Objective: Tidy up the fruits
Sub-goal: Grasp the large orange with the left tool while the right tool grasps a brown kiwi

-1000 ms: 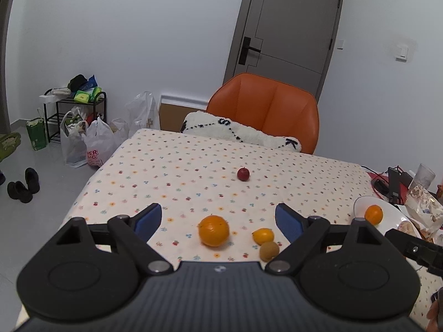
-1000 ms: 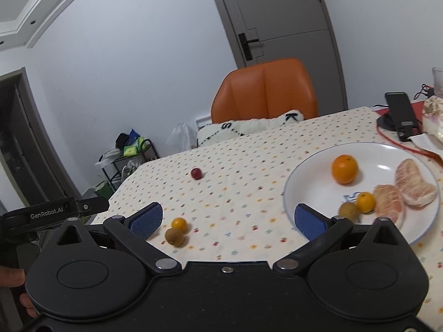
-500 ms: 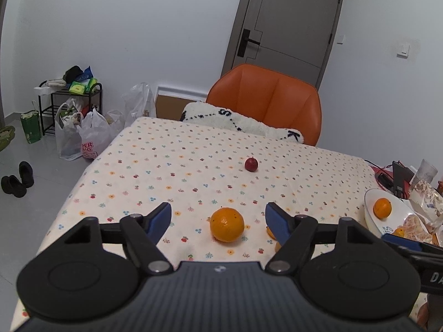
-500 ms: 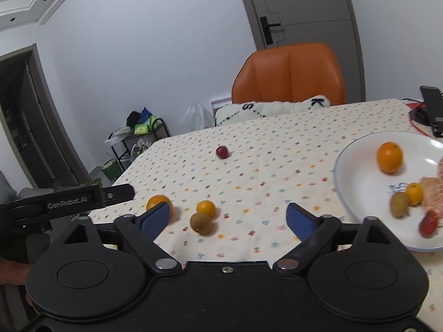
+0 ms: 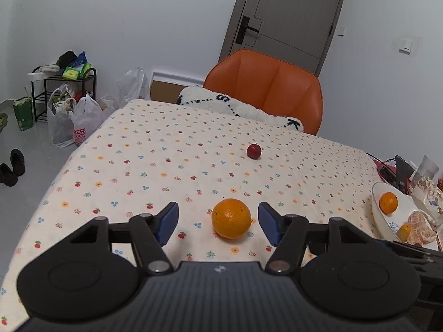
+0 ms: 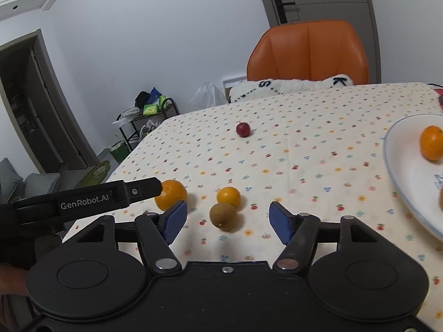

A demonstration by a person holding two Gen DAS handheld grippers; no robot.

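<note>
Left gripper (image 5: pixel 218 222): jaws spread wide, holding nothing, blue pads on either side of the large orange (image 5: pixel 231 218) with clear gaps on both sides. Orange resting on the flower-print tablecloth (image 5: pixel 166 149), not lifted. Seen from the right wrist camera as a black bar marked "GenRobot.AI", its tip overlapping the near side of the same orange (image 6: pixel 170 194); contact not determinable.

Right gripper (image 6: pixel 228 221): jaws likewise spread wide, empty. Kiwi (image 6: pixel 223 216) lying between the pads, nearer the left one, touching neither. Small orange (image 6: pixel 228 197) directly behind the kiwi, touching or nearly touching it.

Small red fruit (image 5: pixel 254 151) alone mid-table, well apart from the other loose fruit.

White plate (image 6: pixel 398 171) at the right side of the table, holding an orange (image 6: pixel 431 143); in the left wrist view, a small yellow-orange fruit (image 5: pixel 403 232) and peeled citrus segments (image 5: pixel 419 228) also on it.

Orange chair (image 5: pixel 265 91) at the far edge of the table, white cushion (image 5: pixel 238 109) with black lettering on its seat. Grey door (image 5: pixel 285 19) behind. Rack with bags (image 5: pixel 63 102) on the floor to the left.
</note>
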